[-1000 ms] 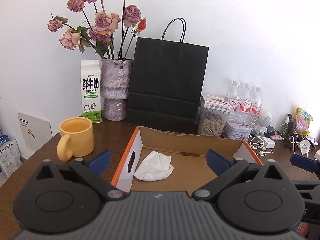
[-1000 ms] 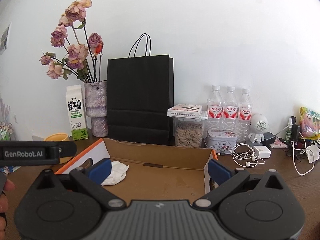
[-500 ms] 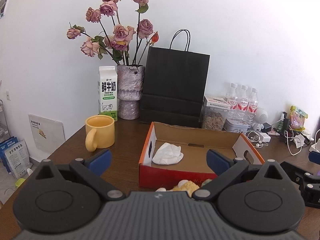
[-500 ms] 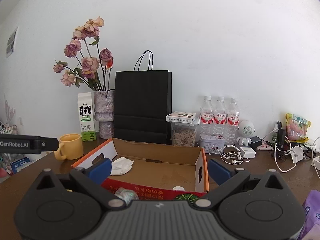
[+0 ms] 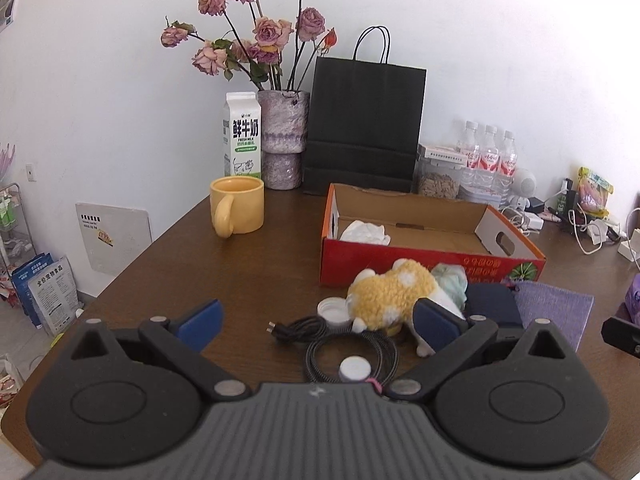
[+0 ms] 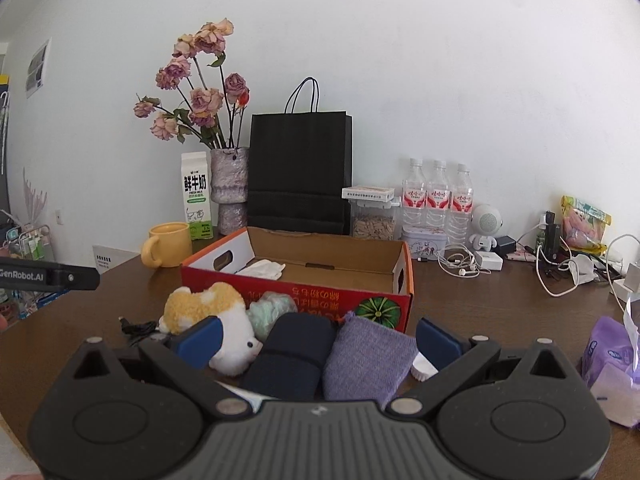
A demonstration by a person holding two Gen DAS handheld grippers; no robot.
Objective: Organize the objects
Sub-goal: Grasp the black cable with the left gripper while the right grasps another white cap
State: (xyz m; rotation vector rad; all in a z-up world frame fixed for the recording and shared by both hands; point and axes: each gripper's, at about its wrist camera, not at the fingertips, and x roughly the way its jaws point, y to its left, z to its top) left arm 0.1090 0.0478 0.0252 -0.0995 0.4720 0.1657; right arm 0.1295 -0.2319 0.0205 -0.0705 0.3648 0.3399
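Cardboard box [image 5: 404,260] sits ahead of both sets of fingers, holding only a white crumpled cloth [image 5: 364,233] at its left end. The rest is not yet packed: plush toy [image 5: 390,296], mint bundle [image 6: 272,312], dark roll [image 6: 294,354], purple cloth [image 6: 366,362], coiled cable [image 5: 352,354] and two caps, all in front of the box. Left gripper [image 5: 318,318] is spread wide, empty, above the cable. Right gripper [image 6: 318,334] is likewise agape over the roll and cloth, seemingly clear of them. Task looks barely begun.
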